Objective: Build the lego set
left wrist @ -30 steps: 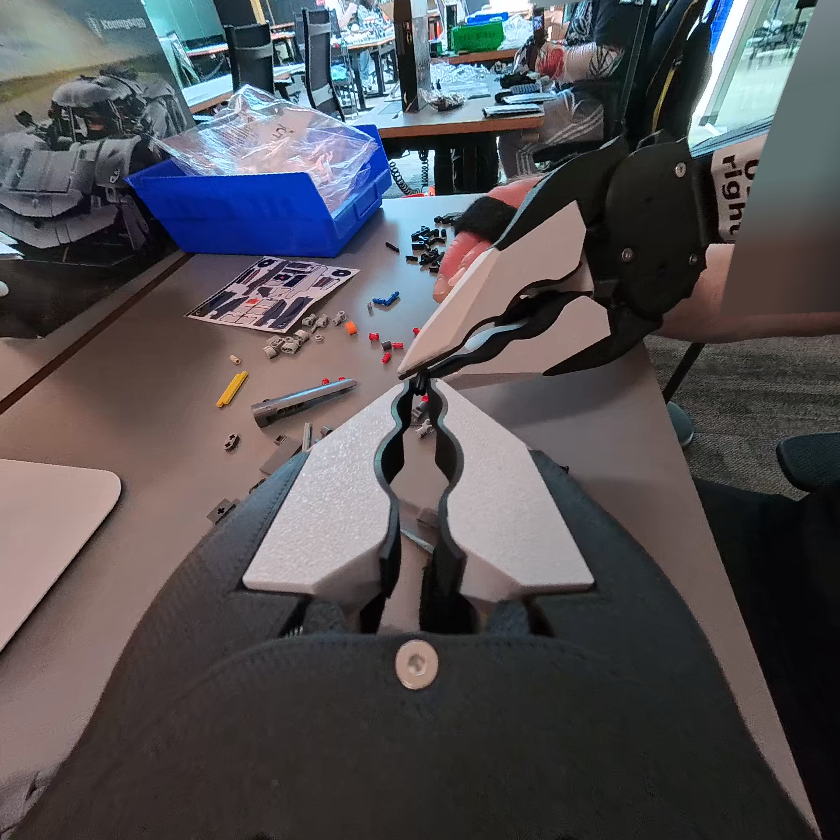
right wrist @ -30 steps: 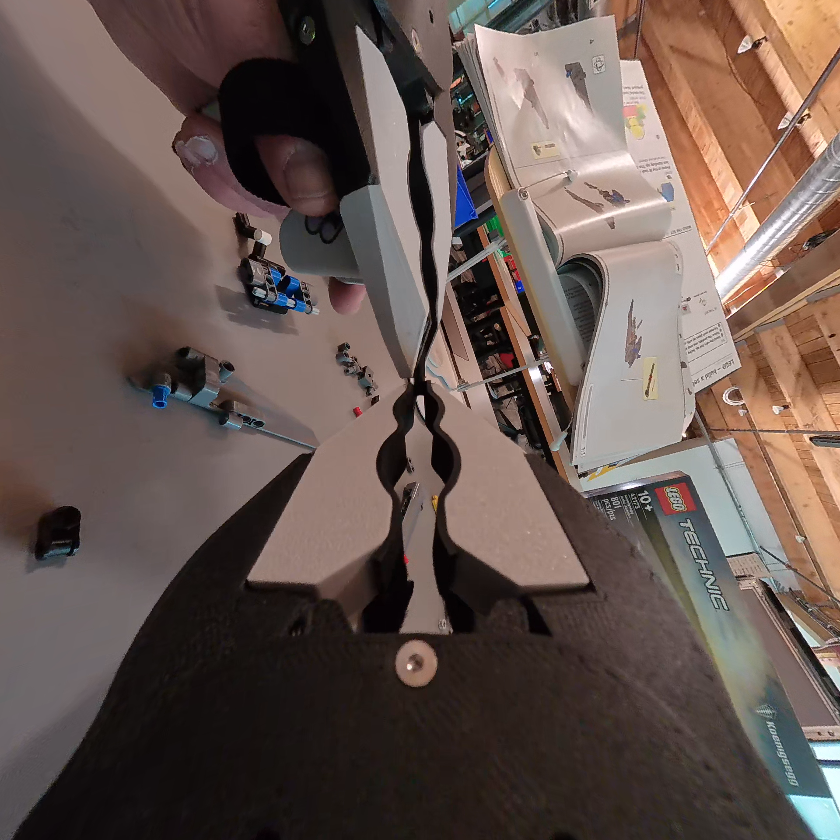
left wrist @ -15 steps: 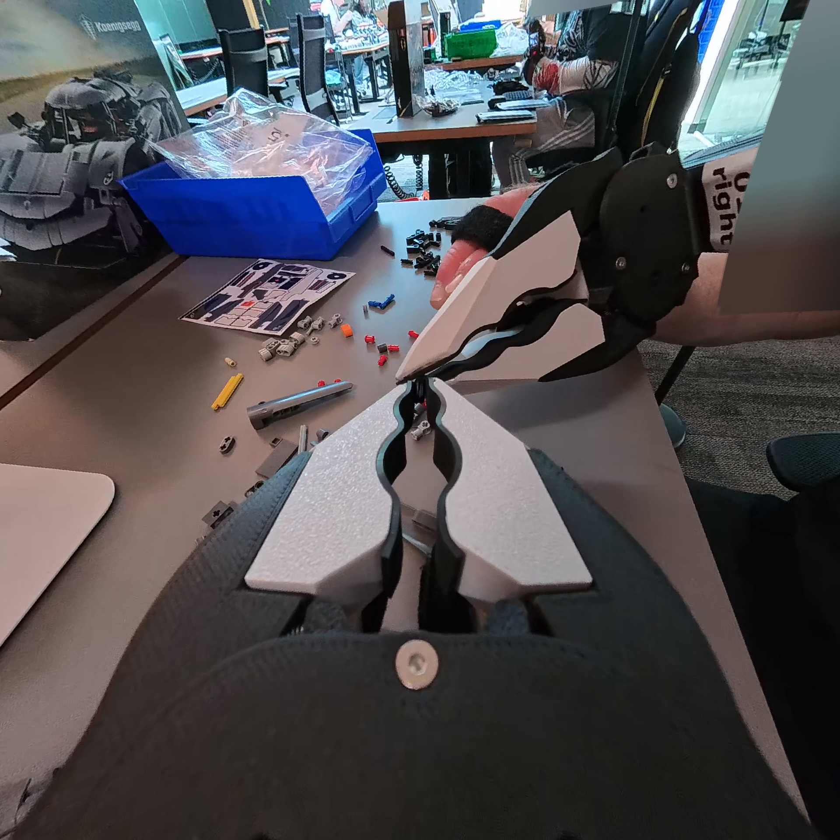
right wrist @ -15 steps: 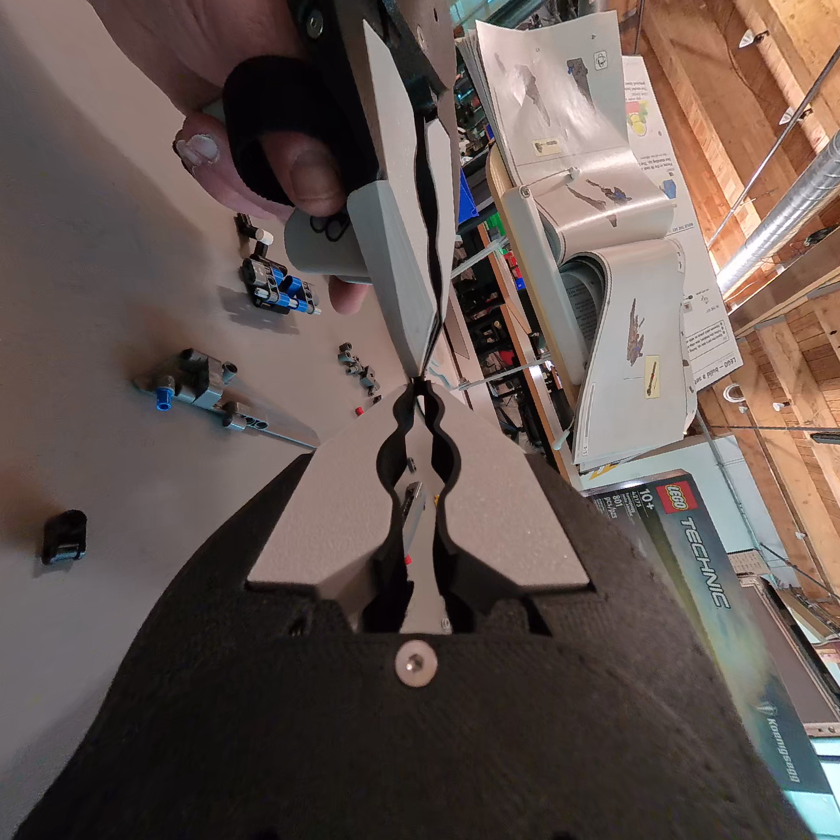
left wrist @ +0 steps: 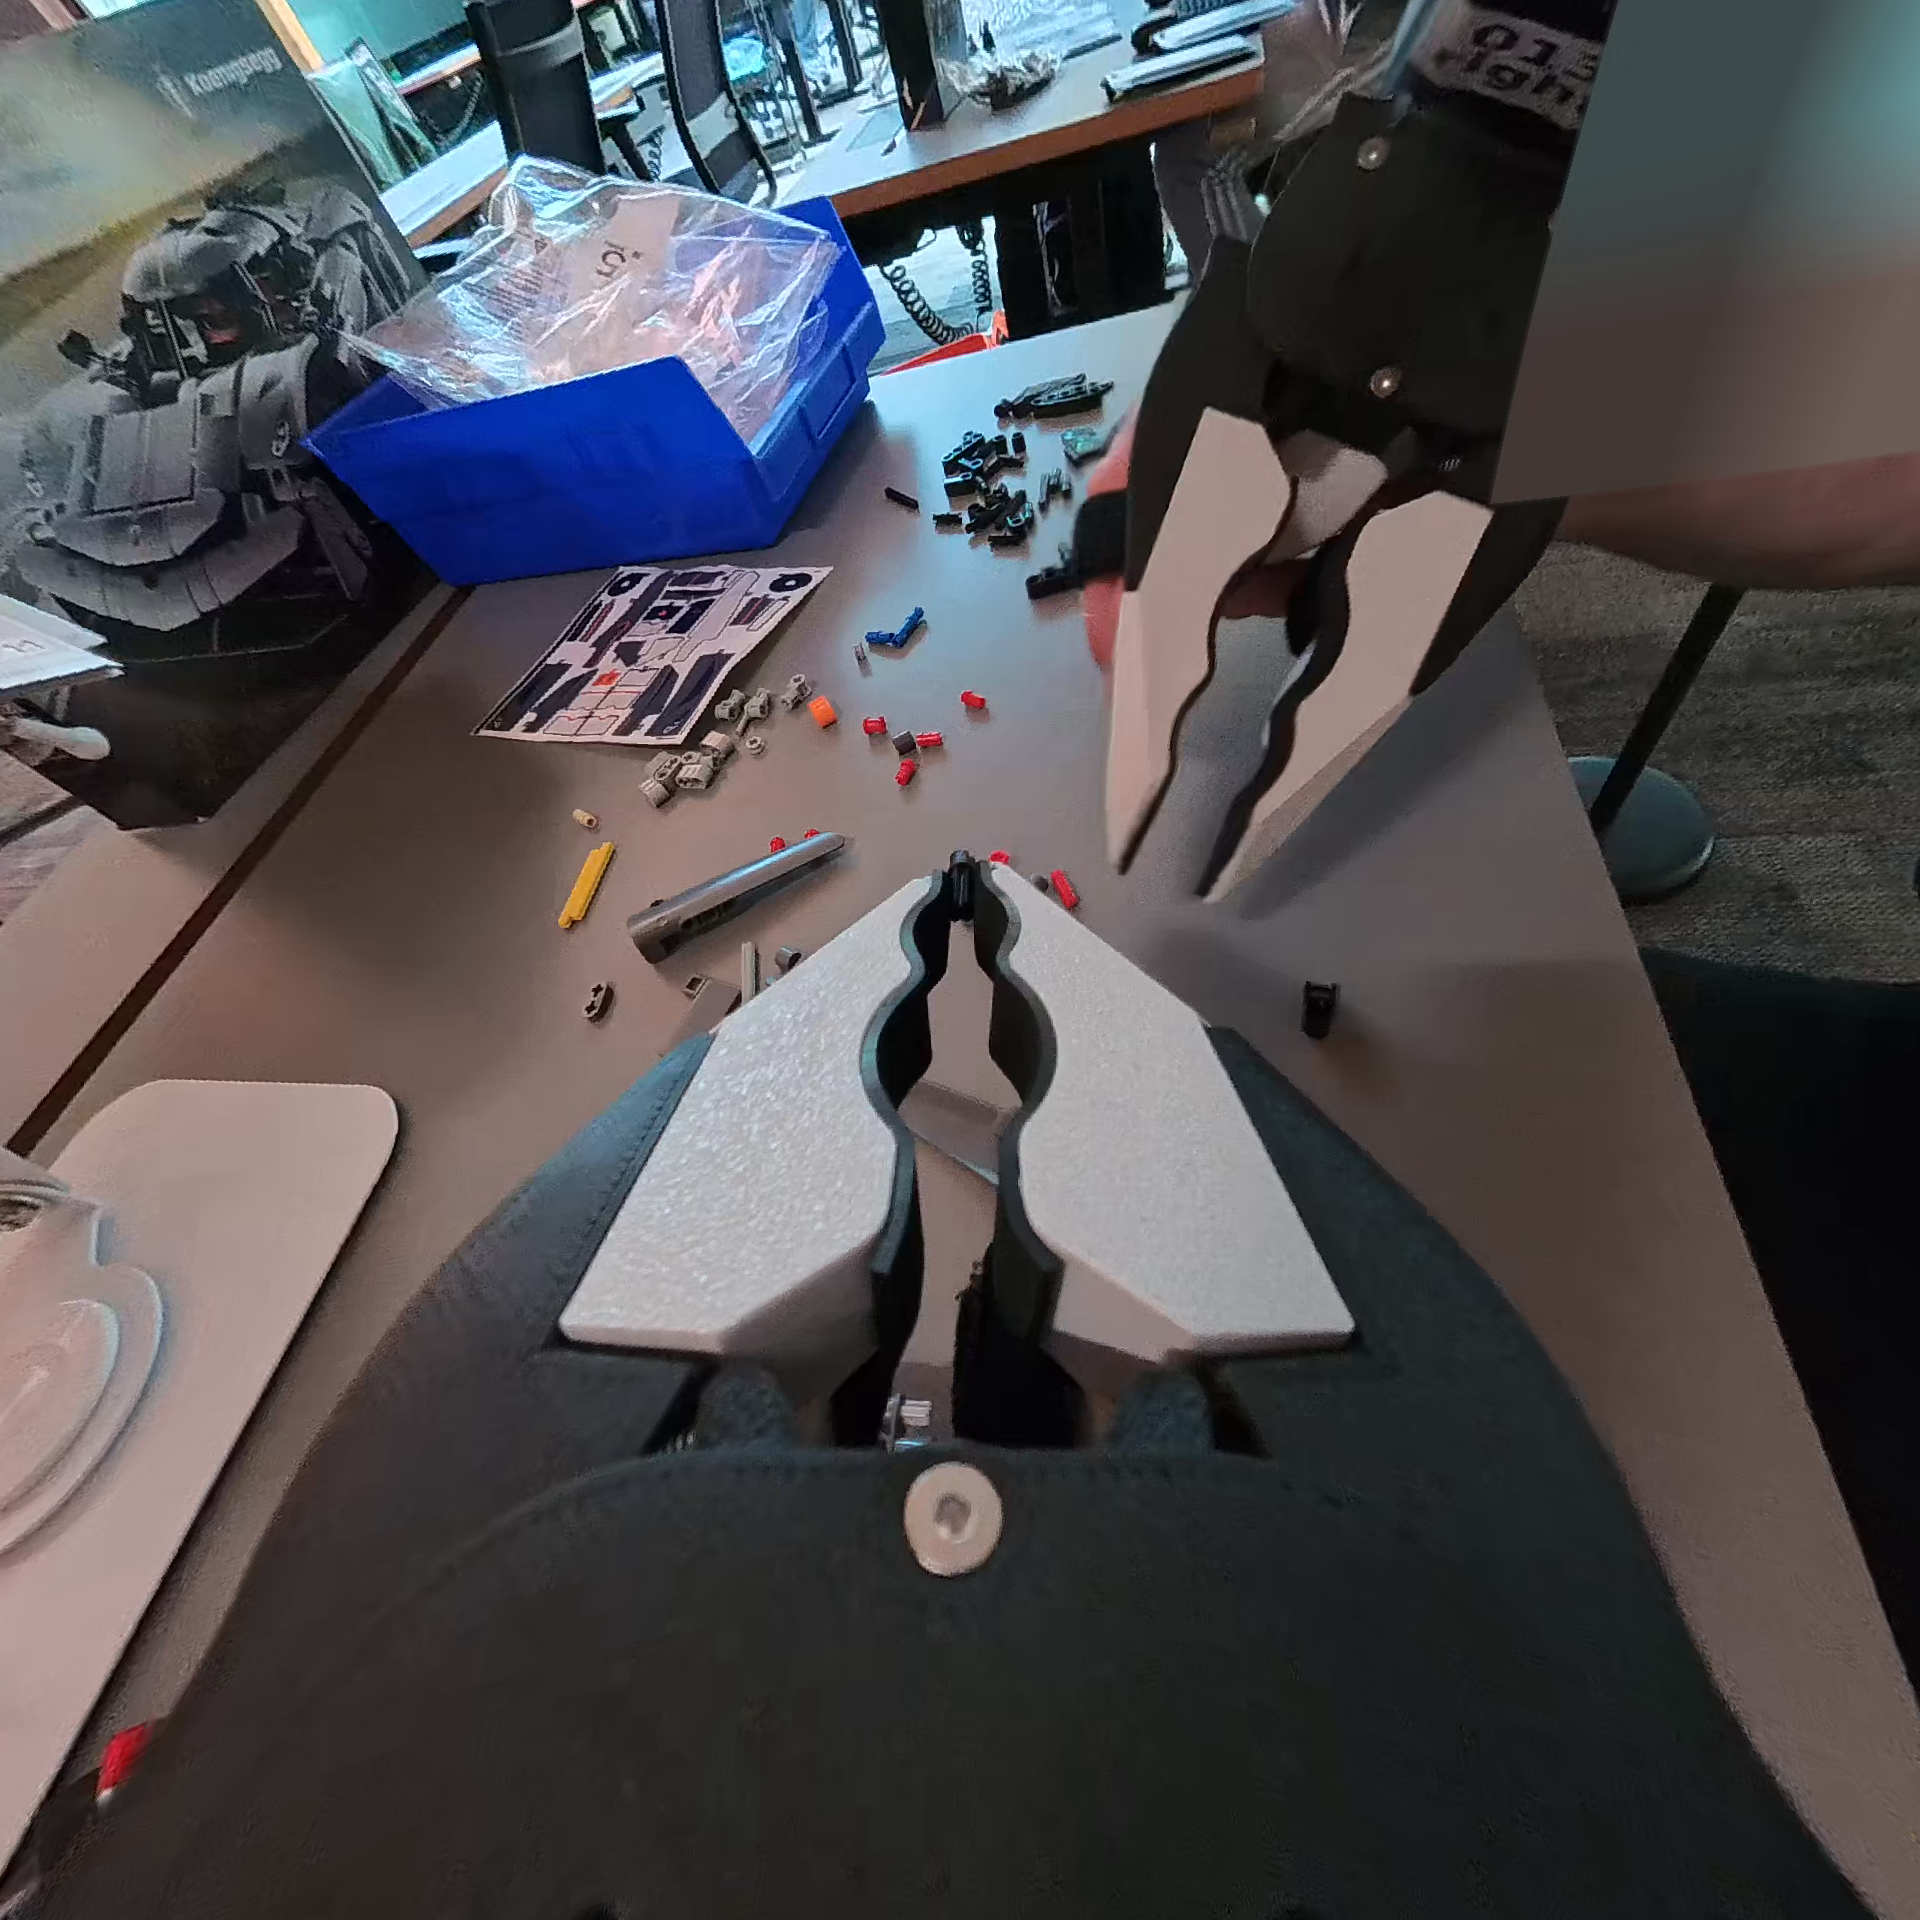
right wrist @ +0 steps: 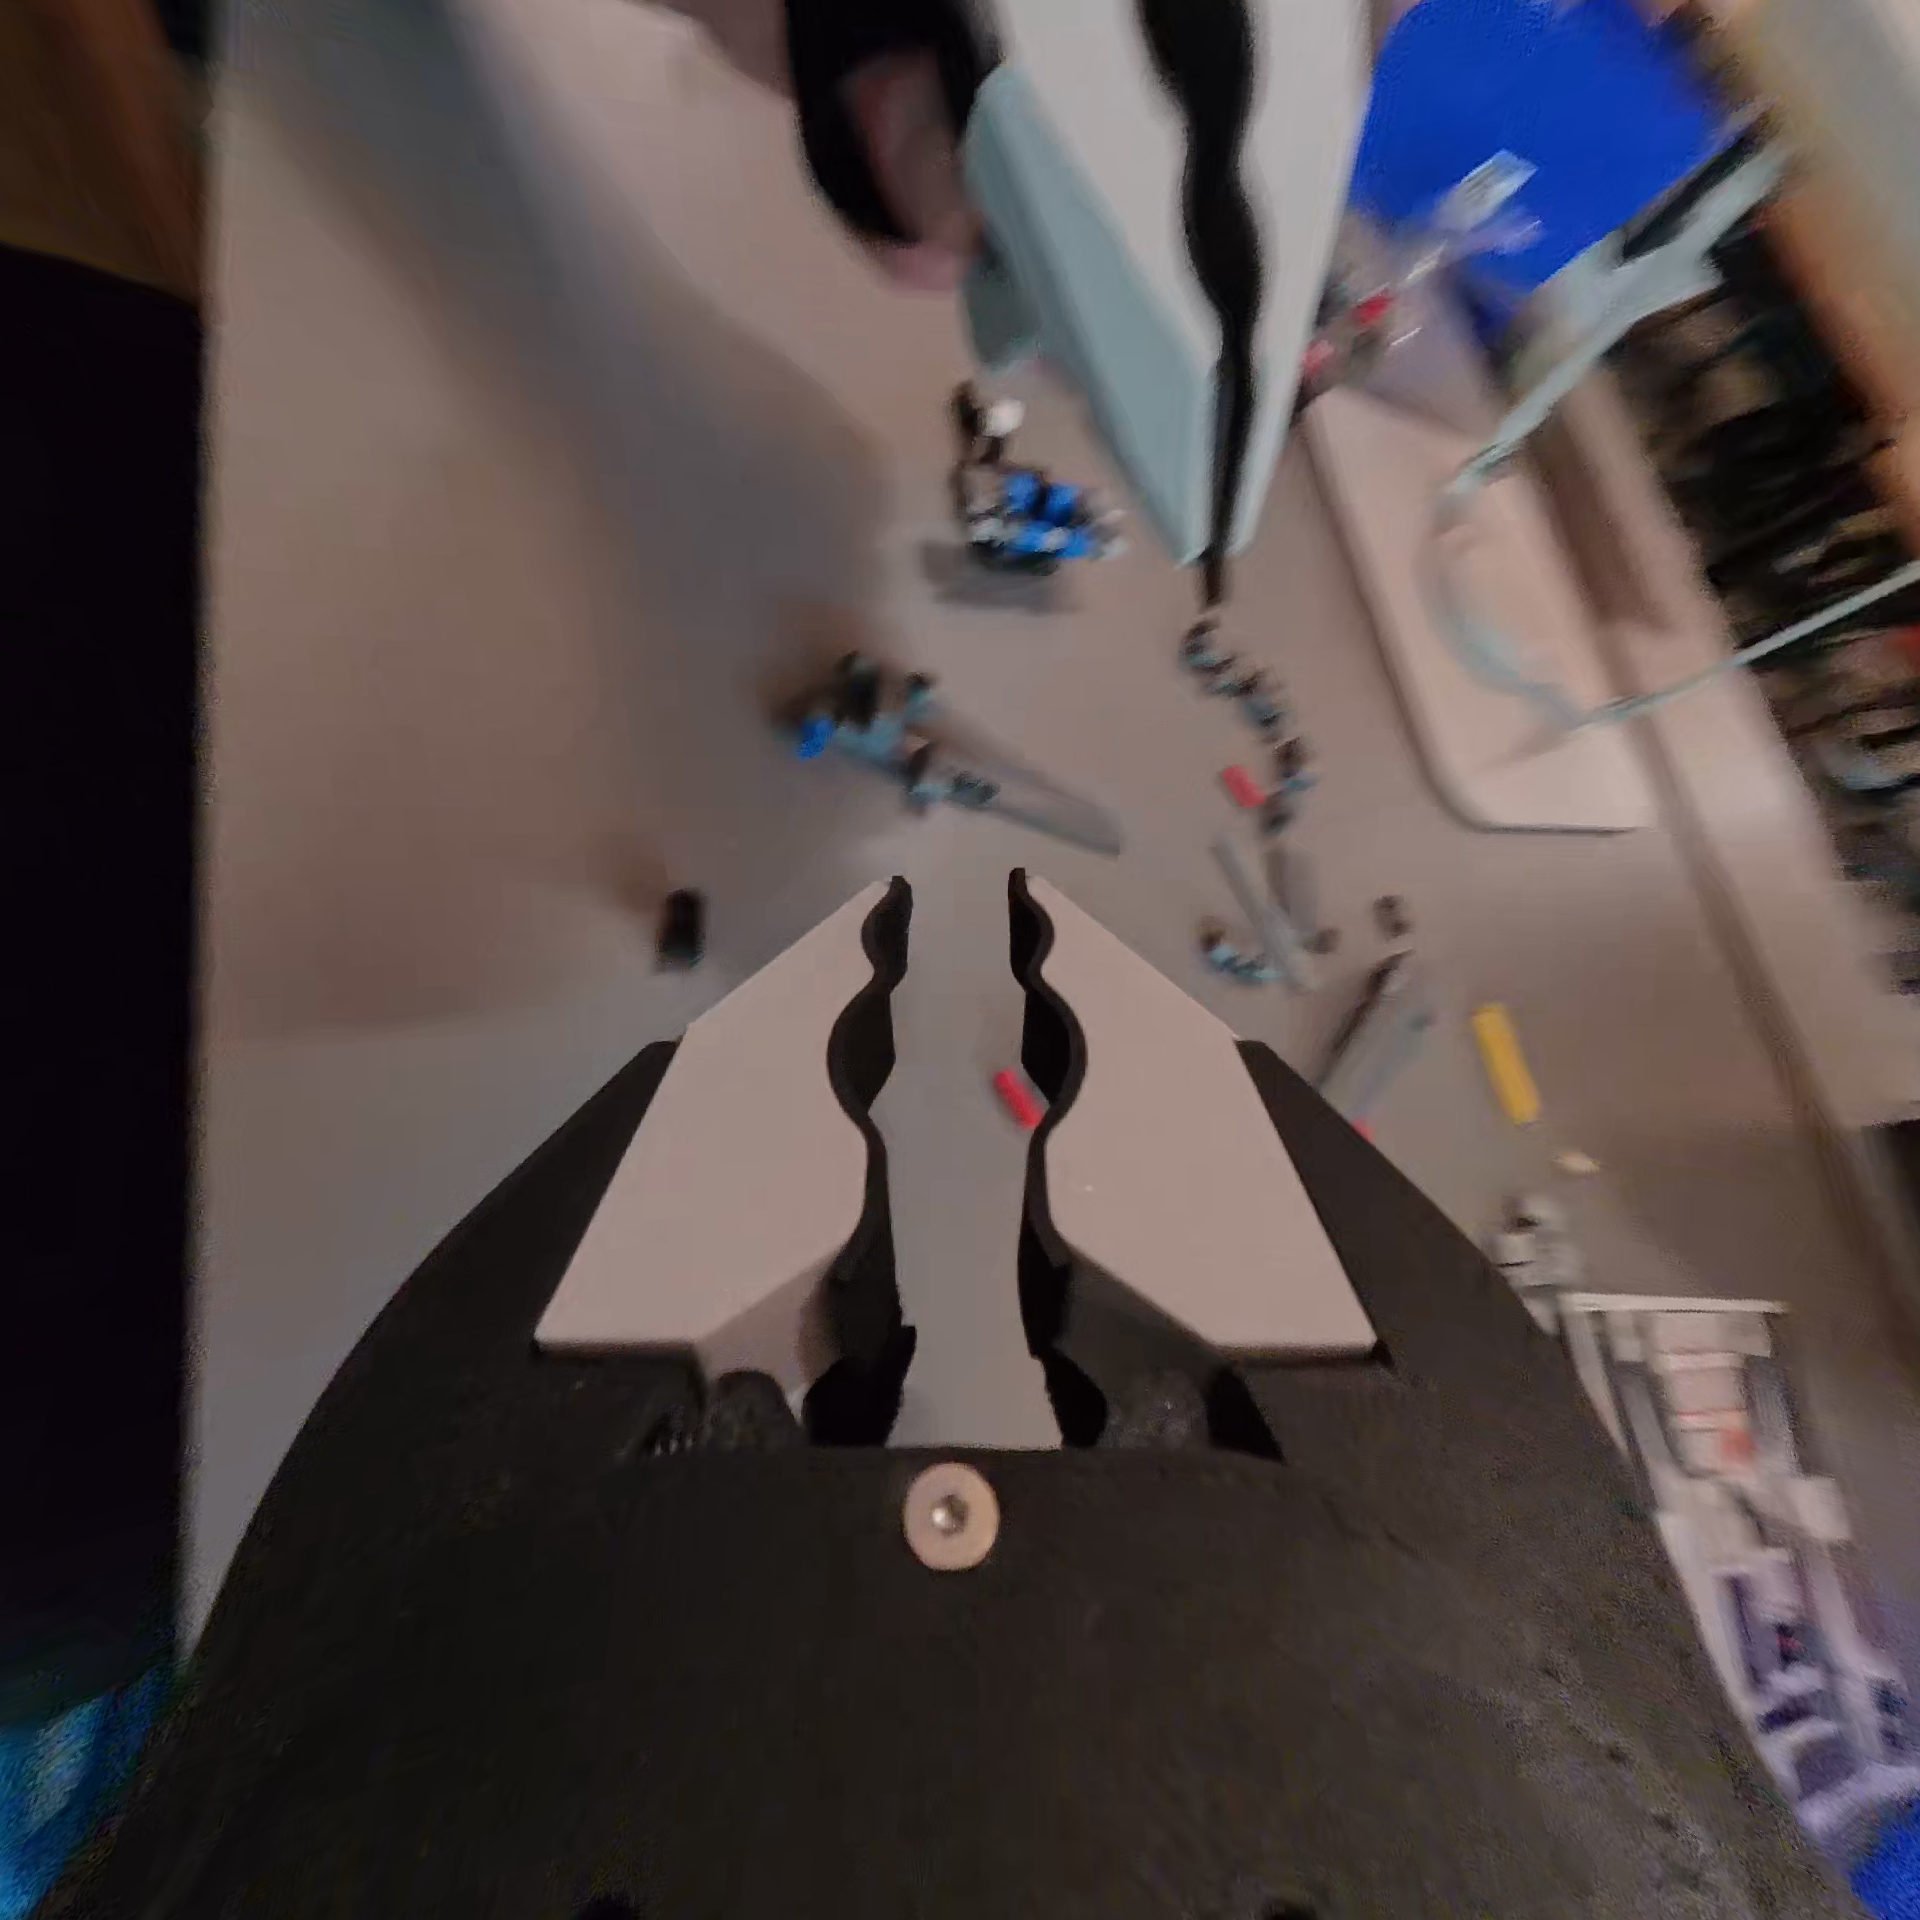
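Observation:
My left gripper (left wrist: 961, 902) is shut on a small black pin (left wrist: 959, 864) that sticks out past its fingertips, above the grey table (left wrist: 1403, 1143). My right gripper (right wrist: 956, 883) is open with nothing between its pads. In the left wrist view the right gripper (left wrist: 1164, 878) hangs to the right of my left tips, pointing down at the table. The blurred right wrist view shows the left gripper (right wrist: 1210, 556) at the top with the dark pin at its tip.
Loose pieces lie ahead: a long grey piece (left wrist: 732, 896), a yellow axle (left wrist: 586, 885), red pins (left wrist: 904, 743), grey connectors (left wrist: 686, 774), black pieces (left wrist: 987, 494), a black piece (left wrist: 1317, 1008). A sticker sheet (left wrist: 665, 655), a blue bin (left wrist: 623, 457) and a white pad (left wrist: 208, 1195) are on the left. The gap from one gripper's tips to the other's is roughly 7 centimeters.
The right gripper was shut tip to tip against the left one. It has opened and swung away to the right. The black pin stays in the left gripper.

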### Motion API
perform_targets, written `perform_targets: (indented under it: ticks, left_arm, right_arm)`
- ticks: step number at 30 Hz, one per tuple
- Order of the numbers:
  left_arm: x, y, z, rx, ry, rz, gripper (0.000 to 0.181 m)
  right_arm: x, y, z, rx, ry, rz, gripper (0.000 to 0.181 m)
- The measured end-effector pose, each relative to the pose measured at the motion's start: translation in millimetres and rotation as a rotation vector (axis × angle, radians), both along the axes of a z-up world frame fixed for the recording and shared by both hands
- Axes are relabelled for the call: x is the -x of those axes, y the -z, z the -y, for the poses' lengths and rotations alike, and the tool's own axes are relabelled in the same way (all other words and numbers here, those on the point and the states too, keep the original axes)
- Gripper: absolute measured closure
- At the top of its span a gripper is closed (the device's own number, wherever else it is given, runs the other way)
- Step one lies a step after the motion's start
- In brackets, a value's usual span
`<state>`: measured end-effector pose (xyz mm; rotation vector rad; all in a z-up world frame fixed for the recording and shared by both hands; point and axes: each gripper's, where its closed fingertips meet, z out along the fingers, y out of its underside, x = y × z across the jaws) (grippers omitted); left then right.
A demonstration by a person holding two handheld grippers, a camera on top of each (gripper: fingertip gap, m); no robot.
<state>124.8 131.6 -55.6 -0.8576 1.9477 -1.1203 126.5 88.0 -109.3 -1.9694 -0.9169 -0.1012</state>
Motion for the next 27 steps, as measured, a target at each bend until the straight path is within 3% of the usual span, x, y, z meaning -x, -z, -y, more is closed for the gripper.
perform_targets:
  ticks: [4, 7, 17, 27]
  left_arm:
    - [-1.4, 6.6, 2.3, -0.024, 0.002, -0.014, 0.18]
    - [-2.1, 11.4, 3.6, -0.04, 0.003, -0.024, 0.18]
    - [6.0, 25.5, 12.7, -0.129, 0.066, -0.087, 0.18]
    - [29.0, 75.3, 53.4, -0.67, 0.272, -0.233, 0.18]
  right_arm:
    - [4.0, 24.2, 21.8, 0.131, -0.037, -0.034, 0.164]
    - [6.0, 36.0, 20.9, 0.152, -0.026, -0.006, 0.178]
    - [16.4, 43.3, 24.7, 0.199, -0.039, -0.074, 0.175]
    - [22.5, 43.5, 37.3, 0.219, -0.049, -0.18, 0.17]
